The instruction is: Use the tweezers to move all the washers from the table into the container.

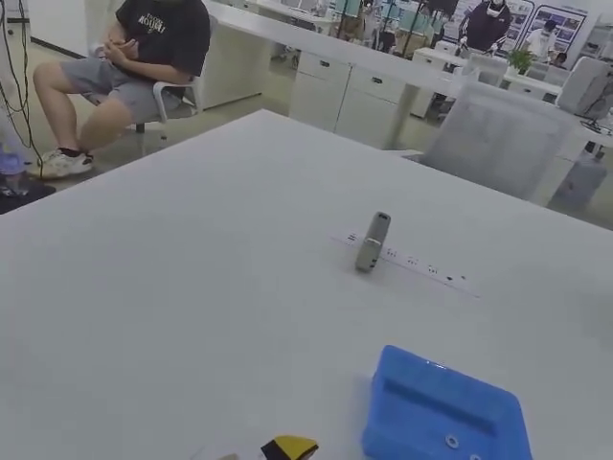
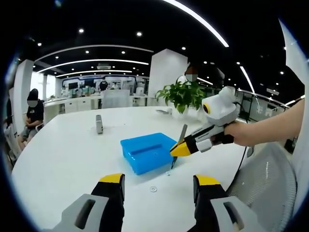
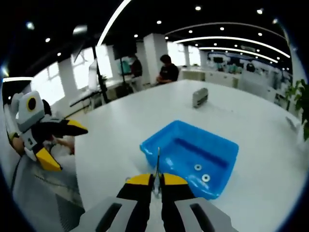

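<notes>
Right gripper (image 3: 155, 180) clamped on tweezers (image 3: 158, 166), tips at container (image 3: 166, 140) near rim, likely mid-transfer. Left gripper (image 2: 160, 180) spread wide, empty; washer (image 2: 153, 189) on table just ahead.

Open-plan office; white desks (image 1: 402, 59), mesh chair (image 1: 503, 134), potted plant (image 2: 183, 94)

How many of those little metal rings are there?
3. Two washers lie inside the blue container; a third washer lies on the table near it. Others may be hidden.
</notes>
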A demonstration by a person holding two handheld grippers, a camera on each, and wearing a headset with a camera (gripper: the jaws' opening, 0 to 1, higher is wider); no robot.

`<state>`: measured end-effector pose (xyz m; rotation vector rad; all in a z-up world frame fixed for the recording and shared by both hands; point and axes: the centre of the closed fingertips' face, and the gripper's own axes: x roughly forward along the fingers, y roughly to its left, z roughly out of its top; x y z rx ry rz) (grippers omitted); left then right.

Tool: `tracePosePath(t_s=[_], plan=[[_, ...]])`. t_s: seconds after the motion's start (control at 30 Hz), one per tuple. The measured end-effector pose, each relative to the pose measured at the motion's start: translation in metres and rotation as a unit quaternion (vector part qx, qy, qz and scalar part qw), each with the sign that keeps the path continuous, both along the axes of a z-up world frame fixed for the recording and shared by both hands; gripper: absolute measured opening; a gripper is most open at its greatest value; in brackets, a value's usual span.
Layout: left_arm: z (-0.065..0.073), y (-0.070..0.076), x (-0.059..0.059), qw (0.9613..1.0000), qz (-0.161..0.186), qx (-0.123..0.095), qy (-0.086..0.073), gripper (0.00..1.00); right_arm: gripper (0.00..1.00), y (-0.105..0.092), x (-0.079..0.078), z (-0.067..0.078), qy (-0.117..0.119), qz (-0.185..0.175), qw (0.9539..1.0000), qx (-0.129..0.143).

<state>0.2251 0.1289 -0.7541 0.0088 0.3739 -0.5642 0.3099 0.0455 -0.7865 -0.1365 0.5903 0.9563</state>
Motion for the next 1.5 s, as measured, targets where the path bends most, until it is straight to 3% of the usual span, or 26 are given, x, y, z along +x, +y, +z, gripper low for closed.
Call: tracePosePath(t_s=[0.3,0.47,0.8,1.23,1.5], plan=[[0.0,0.0,0.0,1.0,0.0,0.0,0.001,0.57,0.03,0.006,0.02,0.032,-0.009,-0.011,0.9987,0.05],[0.0,0.001,0.0,1.0,0.0,0.001,0.002,0.57,0.03,0.011,0.032,0.036,-0.015,-0.012,0.9984,0.053],[0.0,0.001,-0.001,1.0,-0.001,0.002,0.004,0.56,0.03,0.019,0.063,0.014,-0.012,-0.021,0.9995,0.022],[-0.001,0.0,-0.001,1.0,-0.001,0.005,0.006,0.56,0.03,0.028,0.083,-0.025,0.011,-0.011,0.9994,-0.03],[-0.002,0.001,-0.002,1.0,-0.001,0.006,0.007,0.56,0.03,0.027,0.093,-0.031,0.01,-0.007,0.999,-0.043]])
